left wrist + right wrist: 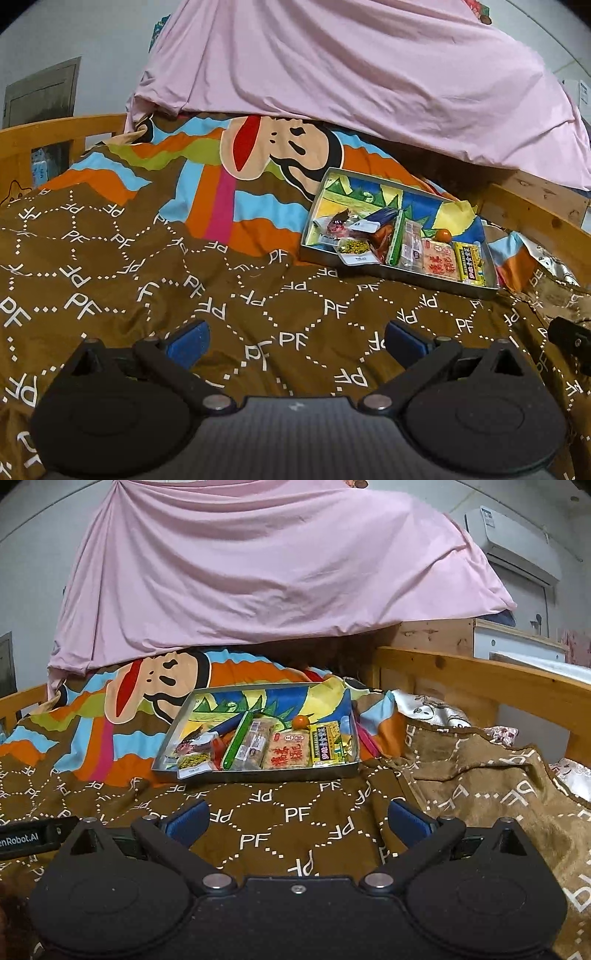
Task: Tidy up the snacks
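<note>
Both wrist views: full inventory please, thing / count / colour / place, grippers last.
tray: 1, grey metal with colourful lining, on the bedspread
yellow snack pack: 1, yellow, right end of tray
red-print snack pack: 1, pale with red print, left of the yellow one
green stick pack: 1, green, middle of tray
small orange fruit: 1, orange, behind the packs
bedspread: 1, brown with white PF print, over the bed
pink sheet: 1, pink, draped behind the tray
bed rail: 1, wood, right side
left gripper: 1, black with blue pads, open, empty
right gripper: 1, same, open, empty
</note>
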